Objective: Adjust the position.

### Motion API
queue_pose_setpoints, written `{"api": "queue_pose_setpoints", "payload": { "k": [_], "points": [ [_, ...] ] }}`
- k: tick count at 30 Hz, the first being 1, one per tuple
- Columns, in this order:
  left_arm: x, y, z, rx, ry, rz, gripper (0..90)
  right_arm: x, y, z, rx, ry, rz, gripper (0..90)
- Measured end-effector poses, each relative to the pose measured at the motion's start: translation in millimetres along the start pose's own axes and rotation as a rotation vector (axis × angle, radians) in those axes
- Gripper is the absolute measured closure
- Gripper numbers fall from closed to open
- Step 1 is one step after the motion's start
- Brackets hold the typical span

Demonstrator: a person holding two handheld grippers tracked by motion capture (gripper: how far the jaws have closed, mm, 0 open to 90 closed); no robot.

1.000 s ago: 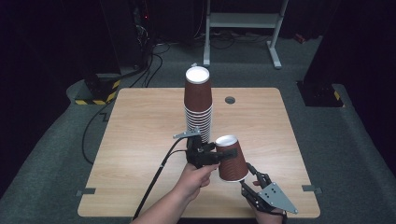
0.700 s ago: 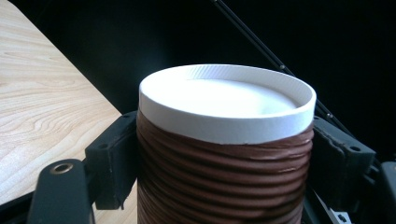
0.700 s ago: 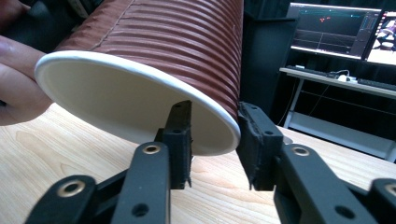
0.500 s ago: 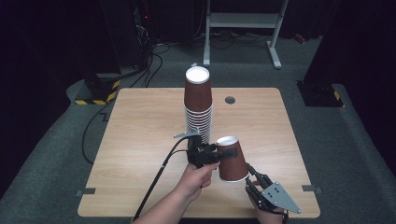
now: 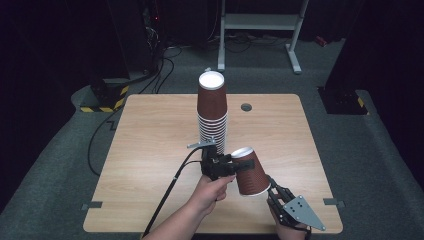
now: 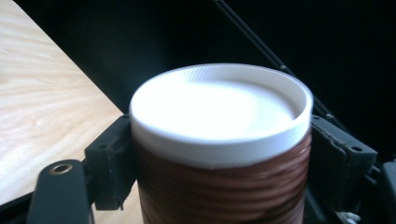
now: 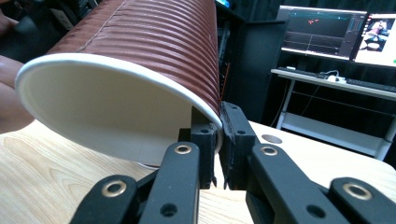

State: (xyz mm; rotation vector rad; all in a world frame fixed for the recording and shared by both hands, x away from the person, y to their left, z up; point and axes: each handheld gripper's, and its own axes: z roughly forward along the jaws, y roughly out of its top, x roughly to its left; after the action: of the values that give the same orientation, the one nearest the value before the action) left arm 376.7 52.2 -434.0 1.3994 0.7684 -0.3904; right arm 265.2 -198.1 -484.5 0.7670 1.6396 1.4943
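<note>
One cup [image 5: 250,172] between two tools, one cup stack [image 5: 212,112] behind.

Overall light: the tabletop [image 5: 150,150] is evenly lit from above, while the surrounding room is left nearly black.
Shadows: only soft, short shadows are cast beside the cup stack [image 5: 212,107] near the tabletop's far edge.
Glare: the white base of the held cup [image 6: 219,107] is blown out in the left gripper view, and its detail is lost.
Blur: the cup's ribbed wall is smeared at the bottom of that view.
Focus: in the right gripper view the jaws are rendered sharply; the monitors [image 7: 327,32] behind are softened but bright.
Distortion: slight bending is seen at the edges of both gripper views.
</note>
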Motion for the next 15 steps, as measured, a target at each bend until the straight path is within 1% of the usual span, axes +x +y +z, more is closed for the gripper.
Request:
{"api": "queue_pose_setpoints", "payload": {
  "k": [1, 2, 3, 7, 8, 9, 10, 11, 13, 15],
  "points": [
    [0.0, 0.5, -0.9, 0.002, 0.001, 0.012, 20.2, 0.2, 0.4, -0.2, -0.001, 0.000, 0.003, 84.6],
    [0.0, 0.5, -0.9, 0.002, 0.001, 0.012, 20.0, 0.4, 0.6, -0.2, 0.000, -0.003, -0.005, 84.7],
    [-1.0, 0.1, -1.2, 0.003, 0.010, 0.021, 19.8, 0.8, 0.6, -0.1, 0.001, -0.007, -0.008, 84.8],
    [-2.9, 1.0, -2.0, 0.005, 0.019, 0.043, 18.9, 0.1, 1.4, -0.8, 0.000, -0.010, -0.015, 84.8],
    [-3.4, 1.4, -2.6, 0.004, 0.029, 0.057, 18.5, 0.1, 1.8, -1.1, -0.001, -0.010, -0.015, 84.8],
    [-3.4, 1.4, -2.6, 0.004, 0.029, 0.057, 18.1, 0.3, 2.0, -1.3, -0.001, -0.010, -0.015, 84.9],
    [-4.4, 2.1, -3.7, 0.001, 0.044, 0.075, 17.7, 0.5, 2.2, -1.7, -0.003, -0.010, -0.017, 85.0],
    [-4.9, 2.6, -5.0, 0.003, 0.051, 0.085, 17.3, 0.9, 2.4, -2.1, -0.004, -0.010, -0.019, 85.1],
    [-5.6, 3.1, -6.4, 0.003, 0.063, 0.098, 16.5, 1.6, 3.1, -2.5, -0.005, -0.009, -0.026, 85.1],
    [-5.7, 3.3, -6.9, 0.003, 0.065, 0.105, 15.9, 1.9, 3.5, -3.0, -0.008, -0.007, -0.031, 85.2]
  ]
}}
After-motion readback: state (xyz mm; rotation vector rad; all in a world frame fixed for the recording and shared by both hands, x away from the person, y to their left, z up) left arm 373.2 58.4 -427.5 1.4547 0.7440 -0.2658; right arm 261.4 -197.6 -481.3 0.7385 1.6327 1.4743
